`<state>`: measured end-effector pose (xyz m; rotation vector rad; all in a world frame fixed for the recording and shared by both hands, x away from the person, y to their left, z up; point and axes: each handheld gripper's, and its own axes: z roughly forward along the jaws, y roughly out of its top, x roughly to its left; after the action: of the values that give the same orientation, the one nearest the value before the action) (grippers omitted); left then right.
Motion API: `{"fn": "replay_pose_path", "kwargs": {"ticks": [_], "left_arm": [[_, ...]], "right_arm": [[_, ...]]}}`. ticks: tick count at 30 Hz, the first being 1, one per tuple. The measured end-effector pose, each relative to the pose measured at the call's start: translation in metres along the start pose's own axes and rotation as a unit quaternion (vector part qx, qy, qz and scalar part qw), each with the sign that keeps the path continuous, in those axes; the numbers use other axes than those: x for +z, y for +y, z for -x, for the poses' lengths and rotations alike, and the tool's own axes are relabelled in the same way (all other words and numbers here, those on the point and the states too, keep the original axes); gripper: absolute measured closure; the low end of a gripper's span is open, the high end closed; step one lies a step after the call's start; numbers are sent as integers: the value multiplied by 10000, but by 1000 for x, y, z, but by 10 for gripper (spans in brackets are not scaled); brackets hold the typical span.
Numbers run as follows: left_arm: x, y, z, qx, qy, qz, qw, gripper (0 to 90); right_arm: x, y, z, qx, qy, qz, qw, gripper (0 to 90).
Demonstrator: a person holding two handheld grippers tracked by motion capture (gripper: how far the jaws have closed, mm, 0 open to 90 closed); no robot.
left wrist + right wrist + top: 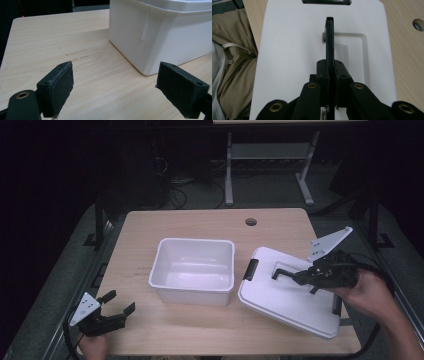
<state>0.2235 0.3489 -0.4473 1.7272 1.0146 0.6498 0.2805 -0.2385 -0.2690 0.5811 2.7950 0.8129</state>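
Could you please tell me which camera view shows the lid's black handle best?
The right gripper view: the handle stands edge-on, clamped by the right gripper above the white lid. The high view shows it small; the left gripper view shows the tub instead.

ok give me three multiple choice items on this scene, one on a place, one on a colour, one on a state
1. Where does the open white box stand?
A. left of the lid
B. on the lid
C. on the floor

2. What colour is the lid's handle?
A. red
B. white
C. black

3. How stands the left gripper?
A. shut on the box
B. open over bare table
C. shut on the handle

Key:
1 A, the high view shows the box mid-table with the lid to its right.
2 C, the handle is dark against the white lid.
3 B, its pads are wide apart with nothing between; the right gripper clamps the handle.
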Motion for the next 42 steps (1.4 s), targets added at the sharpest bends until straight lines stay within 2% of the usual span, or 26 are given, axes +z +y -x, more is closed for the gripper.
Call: {"fn": "replay_pose_path", "kwargs": {"ticks": [12,26,42], "left_arm": [[0,0,0,1,-8,-6,10000,130],[1,0,-1,0,-19,-27,10000,130],[0,0,-1,-34,-12,32,10000,130]], "right_arm": [[3,25,-2,-189,61,101,9998,844],[15,46,0,-305,161,131,9993,844],[29,82,0,-518,272,200,9981,844]]}}
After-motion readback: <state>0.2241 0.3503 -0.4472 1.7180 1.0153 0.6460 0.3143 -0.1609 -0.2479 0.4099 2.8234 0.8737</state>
